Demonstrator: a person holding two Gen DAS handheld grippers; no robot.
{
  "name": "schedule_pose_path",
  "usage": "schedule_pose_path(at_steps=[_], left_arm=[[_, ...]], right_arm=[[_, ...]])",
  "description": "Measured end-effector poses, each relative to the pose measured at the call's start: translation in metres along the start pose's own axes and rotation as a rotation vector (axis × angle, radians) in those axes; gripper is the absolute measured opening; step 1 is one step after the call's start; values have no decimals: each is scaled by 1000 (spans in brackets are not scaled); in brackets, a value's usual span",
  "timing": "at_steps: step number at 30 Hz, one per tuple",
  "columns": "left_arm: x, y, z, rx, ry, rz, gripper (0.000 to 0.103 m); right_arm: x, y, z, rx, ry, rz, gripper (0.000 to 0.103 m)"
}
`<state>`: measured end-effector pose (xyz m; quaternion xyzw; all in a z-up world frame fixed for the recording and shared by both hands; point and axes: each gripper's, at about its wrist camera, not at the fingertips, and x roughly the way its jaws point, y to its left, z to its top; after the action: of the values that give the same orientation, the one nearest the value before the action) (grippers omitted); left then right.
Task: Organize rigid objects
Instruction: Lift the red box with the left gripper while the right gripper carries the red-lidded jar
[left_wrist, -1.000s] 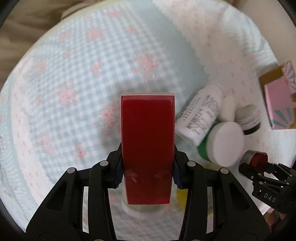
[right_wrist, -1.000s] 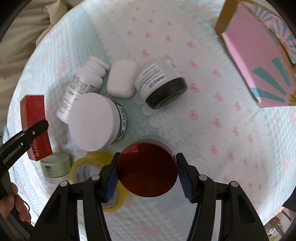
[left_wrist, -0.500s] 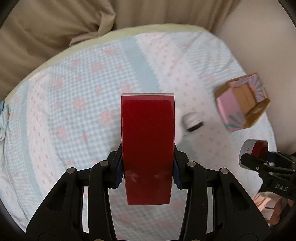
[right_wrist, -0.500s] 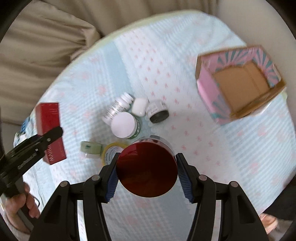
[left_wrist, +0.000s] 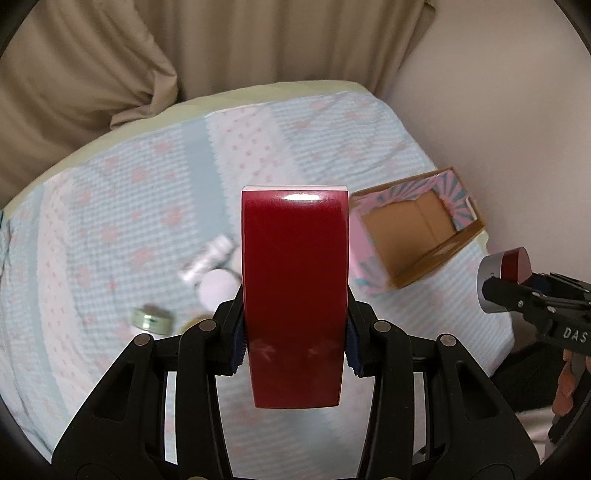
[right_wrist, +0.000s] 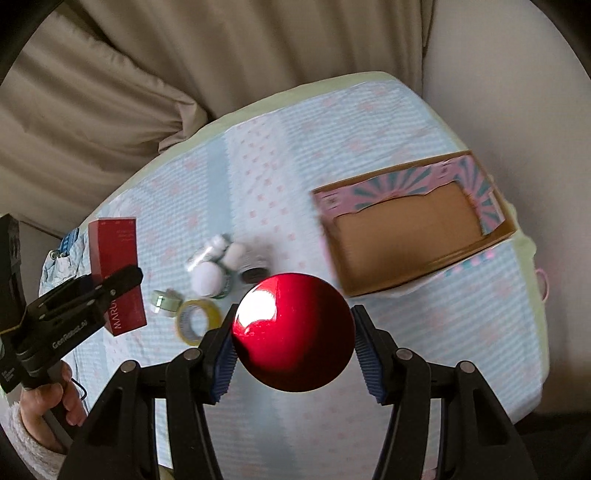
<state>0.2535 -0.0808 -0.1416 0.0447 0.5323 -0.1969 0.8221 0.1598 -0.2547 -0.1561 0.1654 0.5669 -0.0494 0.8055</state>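
Note:
My left gripper (left_wrist: 293, 343) is shut on a tall red box (left_wrist: 294, 291), held high above the bed; the box also shows in the right wrist view (right_wrist: 116, 273). My right gripper (right_wrist: 293, 354) is shut on a round jar with a glossy red lid (right_wrist: 293, 328), also seen in the left wrist view (left_wrist: 504, 275). An open pink and teal cardboard box (right_wrist: 413, 225) lies on the bed to the right, its brown inside bare; it also shows in the left wrist view (left_wrist: 417, 229).
On the patterned bedspread (right_wrist: 295, 147) lie a white bottle (right_wrist: 208, 251), a white-lidded jar (right_wrist: 208, 278), a dark-lidded jar (right_wrist: 255, 267), a small green jar (right_wrist: 164, 301) and a yellow tape roll (right_wrist: 197, 319). Beige curtains hang behind.
Both grippers have risen well above the bed with their objects. The items on the bed look much smaller, and the cardboard box has come fully into view.

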Motion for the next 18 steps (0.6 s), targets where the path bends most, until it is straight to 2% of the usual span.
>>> schedule_pose_path(at_steps=[3,10,18], left_arm=[[12,-44,8,-39,-2,-13,38],[57,-128,29,-58,30,-38,38],[132,-191,57,55,102,-57,38]], right_arm=[[-5,-44,16,-20,4,-7,53],[0,-137,46,-27,42,-44,53],[42,-214,76,24,101,-76,53]])
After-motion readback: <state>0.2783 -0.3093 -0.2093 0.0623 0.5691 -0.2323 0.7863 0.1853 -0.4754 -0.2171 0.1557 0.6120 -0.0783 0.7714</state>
